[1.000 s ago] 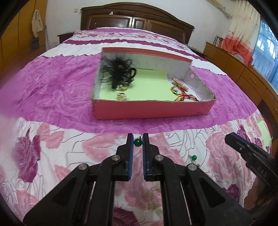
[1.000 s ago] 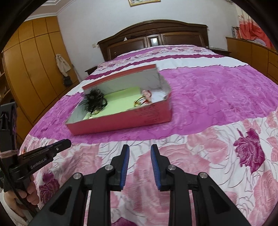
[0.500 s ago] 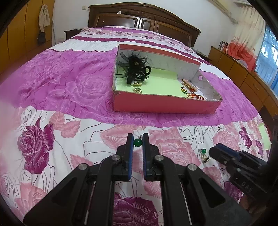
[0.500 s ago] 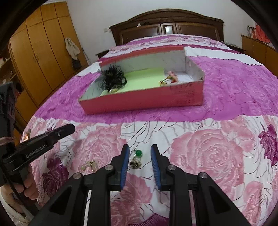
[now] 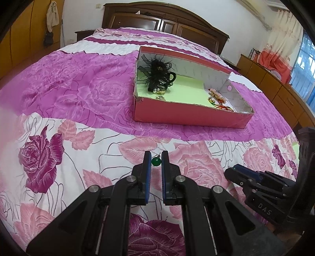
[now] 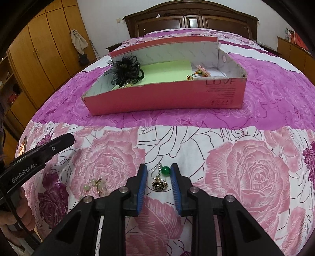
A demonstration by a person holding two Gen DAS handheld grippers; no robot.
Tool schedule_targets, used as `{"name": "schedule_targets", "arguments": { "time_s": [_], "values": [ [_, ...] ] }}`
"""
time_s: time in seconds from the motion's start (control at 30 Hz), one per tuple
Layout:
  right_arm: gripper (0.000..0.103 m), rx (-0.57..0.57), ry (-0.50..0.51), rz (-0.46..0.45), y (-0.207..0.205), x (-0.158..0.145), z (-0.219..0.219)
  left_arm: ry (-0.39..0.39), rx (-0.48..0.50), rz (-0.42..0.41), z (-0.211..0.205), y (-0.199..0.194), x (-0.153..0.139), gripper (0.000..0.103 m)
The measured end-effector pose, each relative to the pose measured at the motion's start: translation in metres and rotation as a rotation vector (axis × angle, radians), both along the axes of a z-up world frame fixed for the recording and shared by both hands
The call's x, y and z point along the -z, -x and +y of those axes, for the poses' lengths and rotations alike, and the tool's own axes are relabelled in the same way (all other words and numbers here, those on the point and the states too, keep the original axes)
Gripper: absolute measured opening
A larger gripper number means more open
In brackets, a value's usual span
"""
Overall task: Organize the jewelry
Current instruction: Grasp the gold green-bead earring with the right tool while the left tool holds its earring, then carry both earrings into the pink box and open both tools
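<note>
My left gripper is shut on a green bead earring and holds it above the bedspread. My right gripper is open, its fingers on either side of a second green bead earring that lies on the bedspread. A pale beaded piece lies to its left. The pink box with a green lining stands further back on the bed; it holds a black feathered hairpiece, a small gold piece and pink and orange pieces. The box also shows in the right wrist view.
The bedspread is purple and pink with roses. A wooden headboard is at the far end, wardrobes on the left and a low cabinet on the right. The right gripper's body shows at the lower right of the left wrist view.
My right gripper has come down and forward so the second earring now lies between its open fingers. My left gripper has kept its hold on the green earring and shifted left.
</note>
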State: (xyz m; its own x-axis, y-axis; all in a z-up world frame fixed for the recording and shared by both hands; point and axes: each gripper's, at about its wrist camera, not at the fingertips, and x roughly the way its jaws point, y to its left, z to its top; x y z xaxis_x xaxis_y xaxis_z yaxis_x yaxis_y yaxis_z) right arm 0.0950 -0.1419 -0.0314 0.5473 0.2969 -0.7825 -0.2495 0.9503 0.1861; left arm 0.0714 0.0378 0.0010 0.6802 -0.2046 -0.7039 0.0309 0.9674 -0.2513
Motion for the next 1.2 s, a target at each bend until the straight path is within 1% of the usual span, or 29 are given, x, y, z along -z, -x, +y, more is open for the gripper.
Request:
{"name": "schedule_targets", "arguments": {
  "time_s": [0.03,0.1,0.2,0.53,0.93,1.2],
  "values": [
    [0.022,-0.001,-0.003,0.002,0.000,0.000,0.000,0.000,0.000,0.000,0.000,0.000,0.000,0.001],
    [0.016,0.002,-0.013,0.004,-0.001,0.001,0.000,-0.001,0.002,0.001,-0.001,0.000,0.000,0.001],
    [0.014,0.009,-0.031,-0.001,-0.001,-0.001,-0.003,-0.003,0.004,0.000,-0.002,0.000,0.000,0.001],
    [0.014,0.026,-0.075,-0.050,0.005,-0.014,-0.014,-0.011,0.009,-0.020,-0.006,0.003,-0.009,0.001],
    [0.014,0.041,-0.163,-0.106,0.011,-0.045,-0.031,-0.011,0.017,-0.057,-0.012,0.008,-0.028,0.001],
    [0.014,0.050,-0.169,-0.140,0.008,-0.058,-0.037,-0.019,0.020,-0.085,-0.014,0.003,-0.041,0.001]
  ]
}}
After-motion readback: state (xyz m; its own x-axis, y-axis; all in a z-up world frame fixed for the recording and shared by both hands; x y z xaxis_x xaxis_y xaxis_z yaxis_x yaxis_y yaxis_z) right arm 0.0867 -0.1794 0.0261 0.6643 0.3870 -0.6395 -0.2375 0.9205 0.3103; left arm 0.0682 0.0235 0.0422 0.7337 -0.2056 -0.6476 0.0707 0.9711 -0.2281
